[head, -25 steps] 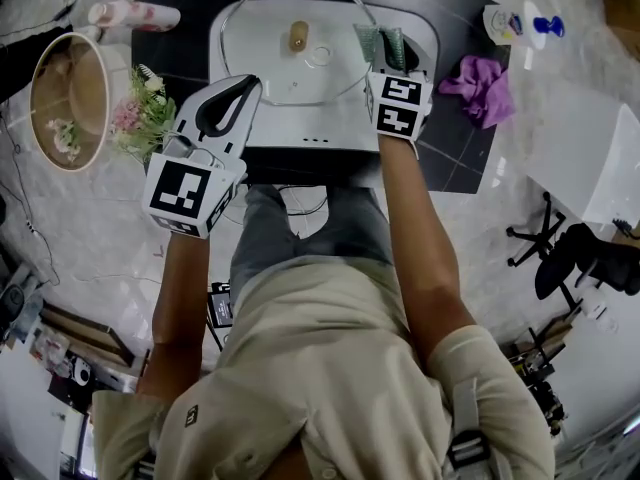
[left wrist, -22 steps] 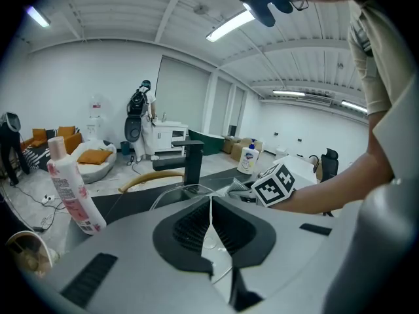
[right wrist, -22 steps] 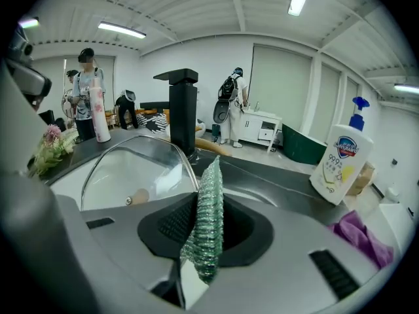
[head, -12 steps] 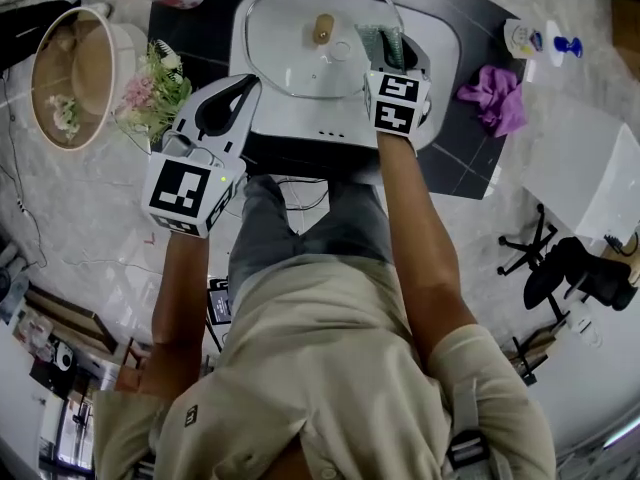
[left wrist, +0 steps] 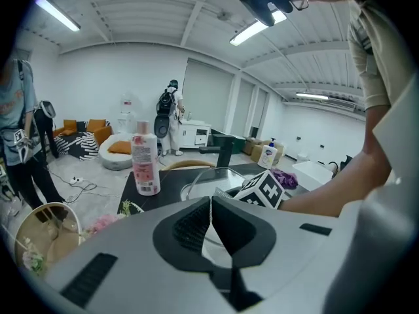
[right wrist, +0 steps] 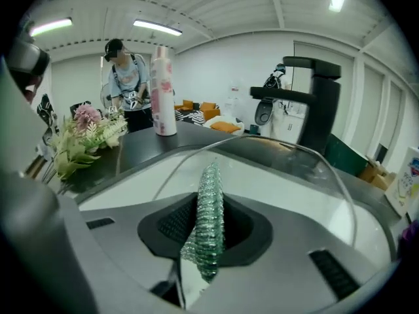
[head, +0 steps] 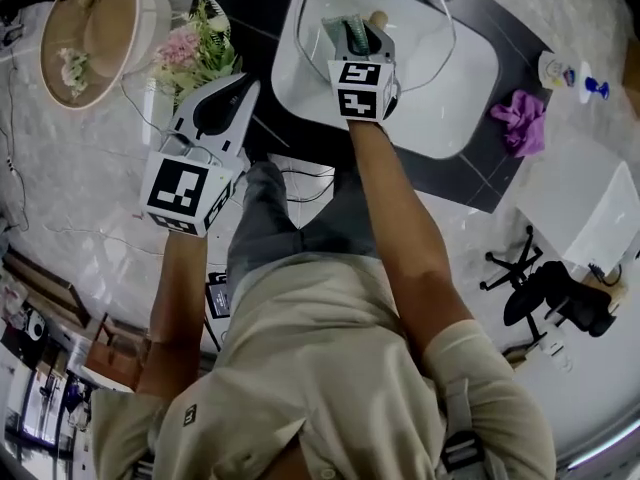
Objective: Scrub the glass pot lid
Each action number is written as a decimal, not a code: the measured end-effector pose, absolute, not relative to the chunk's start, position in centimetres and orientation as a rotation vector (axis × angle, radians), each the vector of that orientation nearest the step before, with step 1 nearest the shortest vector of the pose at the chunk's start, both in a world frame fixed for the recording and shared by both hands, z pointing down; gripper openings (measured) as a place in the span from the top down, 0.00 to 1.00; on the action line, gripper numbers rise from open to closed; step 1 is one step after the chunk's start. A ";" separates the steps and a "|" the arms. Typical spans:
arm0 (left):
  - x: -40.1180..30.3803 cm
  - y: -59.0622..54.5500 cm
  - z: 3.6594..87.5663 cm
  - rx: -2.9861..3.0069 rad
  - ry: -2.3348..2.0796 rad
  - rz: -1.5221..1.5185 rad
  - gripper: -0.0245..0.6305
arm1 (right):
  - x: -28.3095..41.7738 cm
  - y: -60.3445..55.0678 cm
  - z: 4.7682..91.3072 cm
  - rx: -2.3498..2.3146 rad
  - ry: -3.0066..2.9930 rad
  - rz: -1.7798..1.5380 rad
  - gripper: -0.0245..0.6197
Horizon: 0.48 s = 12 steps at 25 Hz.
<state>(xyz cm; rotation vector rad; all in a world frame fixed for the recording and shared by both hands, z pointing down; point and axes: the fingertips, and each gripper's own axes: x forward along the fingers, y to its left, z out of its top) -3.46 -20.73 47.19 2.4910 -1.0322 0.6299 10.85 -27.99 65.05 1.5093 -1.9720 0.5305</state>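
The glass pot lid (head: pixel 422 40) with a metal rim and a wooden knob (head: pixel 378 18) lies in the white sink (head: pixel 462 103). My right gripper (head: pixel 358 40) is over the lid, just left of the knob, shut on a green mesh scrubber (head: pixel 338 28). In the right gripper view the scrubber (right wrist: pixel 208 231) stands pinched between the jaws, with the lid's rim (right wrist: pixel 288 148) arching ahead. My left gripper (head: pixel 243 84) hangs left of the sink, over the dark counter's edge. Its jaws (left wrist: pixel 211 205) are shut with nothing between them.
A black faucet (right wrist: pixel 315 103) stands behind the sink. A pink bottle (left wrist: pixel 145 165), artificial flowers (head: pixel 198 53) and a round basket (head: pixel 95 28) sit to the left. A purple cloth (head: pixel 520 118) and a soap bottle (head: pixel 560 71) lie to the right. People stand in the background.
My right gripper has carried the scrubber from the lid's right edge to left of the knob. The head view has swung, shifting the sink rightward. The left gripper has held its place.
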 end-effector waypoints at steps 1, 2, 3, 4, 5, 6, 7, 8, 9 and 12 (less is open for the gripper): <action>-4.1 -20.6 47.2 2.485 -1.044 0.626 0.93 | 9.5 -28.1 65.4 1.486 -1.983 0.528 0.82; -4.7 -20.5 47.1 2.479 -1.056 0.623 0.93 | 8.3 -28.2 65.5 1.468 -1.990 0.525 0.82; -5.3 -20.4 47.0 2.474 -1.067 0.620 0.93 | 7.4 -28.3 65.5 1.456 -1.994 0.519 0.82; -5.8 -20.3 47.0 2.469 -1.075 0.618 0.93 | 6.7 -28.4 65.4 1.450 -1.995 0.512 0.82; -6.2 -20.2 47.0 2.465 -1.081 0.618 0.93 | 6.4 -28.4 65.4 1.450 -1.992 0.509 0.82; -6.5 -20.1 47.0 2.462 -1.084 0.618 0.93 | 6.4 -28.4 65.4 1.454 -1.989 0.510 0.82; -6.7 -20.0 47.0 2.460 -1.086 0.618 0.93 | 6.5 -28.4 65.4 1.459 -1.988 0.512 0.82; -6.8 -20.0 47.0 2.459 -1.087 0.618 0.93 | 6.6 -28.3 65.5 1.463 -1.990 0.512 0.82; -6.8 -19.9 47.0 2.460 -1.087 0.619 0.93 | 6.7 -28.3 65.5 1.461 -1.992 0.508 0.82; -6.7 -19.8 46.9 2.464 -1.083 0.619 0.93 | 6.8 -28.1 65.3 1.455 -1.995 0.503 0.82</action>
